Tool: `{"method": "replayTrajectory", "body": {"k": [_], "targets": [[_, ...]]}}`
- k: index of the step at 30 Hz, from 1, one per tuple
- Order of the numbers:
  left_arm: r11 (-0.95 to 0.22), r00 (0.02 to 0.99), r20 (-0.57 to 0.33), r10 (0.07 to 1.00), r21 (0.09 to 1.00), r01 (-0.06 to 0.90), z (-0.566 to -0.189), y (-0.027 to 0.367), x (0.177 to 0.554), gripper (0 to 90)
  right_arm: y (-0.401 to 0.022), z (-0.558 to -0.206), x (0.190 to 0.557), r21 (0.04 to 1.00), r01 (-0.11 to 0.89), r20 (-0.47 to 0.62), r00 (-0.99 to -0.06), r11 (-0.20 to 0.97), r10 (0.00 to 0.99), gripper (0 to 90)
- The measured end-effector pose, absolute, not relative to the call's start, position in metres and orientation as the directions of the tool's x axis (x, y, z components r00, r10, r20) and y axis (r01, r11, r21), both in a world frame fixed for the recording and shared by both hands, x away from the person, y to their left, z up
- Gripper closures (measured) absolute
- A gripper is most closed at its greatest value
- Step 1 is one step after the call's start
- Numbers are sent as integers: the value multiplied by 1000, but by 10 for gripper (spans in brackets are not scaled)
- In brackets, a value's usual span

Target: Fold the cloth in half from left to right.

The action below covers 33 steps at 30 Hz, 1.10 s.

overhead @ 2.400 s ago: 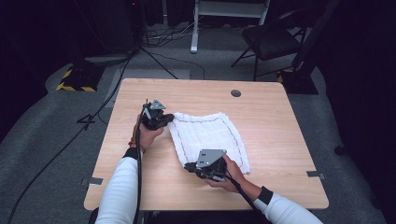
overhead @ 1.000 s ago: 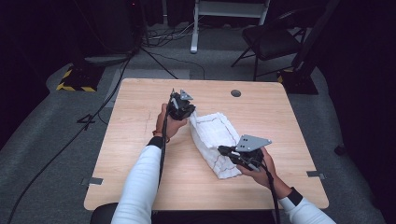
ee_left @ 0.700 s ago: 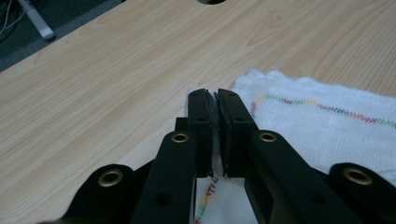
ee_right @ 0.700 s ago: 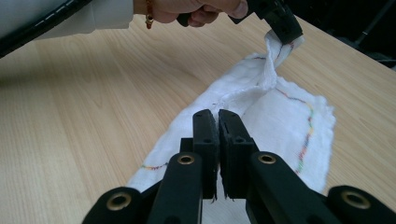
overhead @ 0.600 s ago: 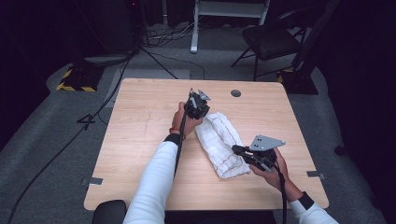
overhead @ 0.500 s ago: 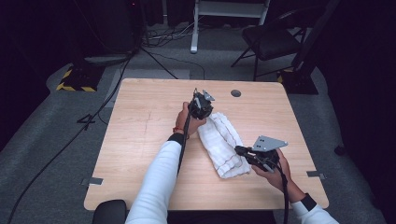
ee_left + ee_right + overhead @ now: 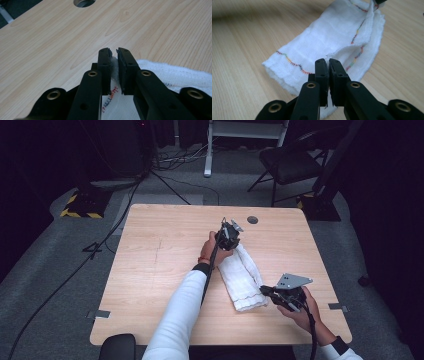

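White woven cloth (image 7: 243, 280), folded into a long narrow band, lies on the wooden table (image 7: 160, 255) and runs from our left gripper (image 7: 229, 234) down to our right gripper (image 7: 281, 296), one end at each pair of jaws. In the left gripper view a small bunch of the cloth (image 7: 113, 68) sits pinched between the two black pads, which stand nearly together; these jaws have just been easing apart a little, yet the fabric is still caught between them. How much cloth lies under that gripper we cannot make out, since its dark arms cover the lower part of that view. In the right gripper view the jaws are almost closed, with only a thin slit between the pads, and the edge of the cloth (image 7: 324, 47) passes in beneath them; the frayed white hem below the pads suggests a grip, though the exact pinch point is hidden behind the jaws. Ahead of the right jaws the fabric spreads out soft and slightly rumpled, a loose open weave with a wavy line of many-coloured stitching along its borders. Its far end rises to a dark shape cut off at the top edge. Beyond the left jaws the pale wood grain runs bare to a round cable hole (image 7: 84, 2), itself cropped by the frame.
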<state>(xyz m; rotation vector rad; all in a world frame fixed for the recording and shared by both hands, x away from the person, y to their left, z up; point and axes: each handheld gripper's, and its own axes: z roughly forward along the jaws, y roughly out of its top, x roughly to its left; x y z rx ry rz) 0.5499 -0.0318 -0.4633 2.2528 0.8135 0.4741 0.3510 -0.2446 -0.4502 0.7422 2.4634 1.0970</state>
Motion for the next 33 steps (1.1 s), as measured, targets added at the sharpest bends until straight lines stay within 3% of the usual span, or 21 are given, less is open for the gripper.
{"method": "replayTrajectory", "body": {"k": [5, 11, 14, 24, 30, 33], "targets": [[-553, 723, 98, 684, 717, 425, -465, -36, 548, 727, -244, -459, 348, 732, 346, -88, -806, 587, 585, 817], [-489, 685, 67, 726, 750, 445, -452, -28, 545, 363, -252, -463, 348, 716, 382, -99, -773, 585, 627, 609], [-485, 694, 67, 717, 763, 428, -444, -21, 538, 271, -259, -462, 349, 719, 401, -91, -756, 568, 649, 559], [-573, 831, 40, 555, 742, 347, -436, -5, 468, 186, -272, -455, 359, 745, 395, -120, -714, 538, 690, 443], [-618, 879, 27, 477, 721, 313, -451, -2, 422, 185, -278, -469, 380, 704, 424, -120, -719, 569, 685, 412], [-669, 903, 45, 428, 687, 283, -463, -7, 401, 233, -278, -476, 388, 689, 433, -120, -722, 581, 681, 393]]}}
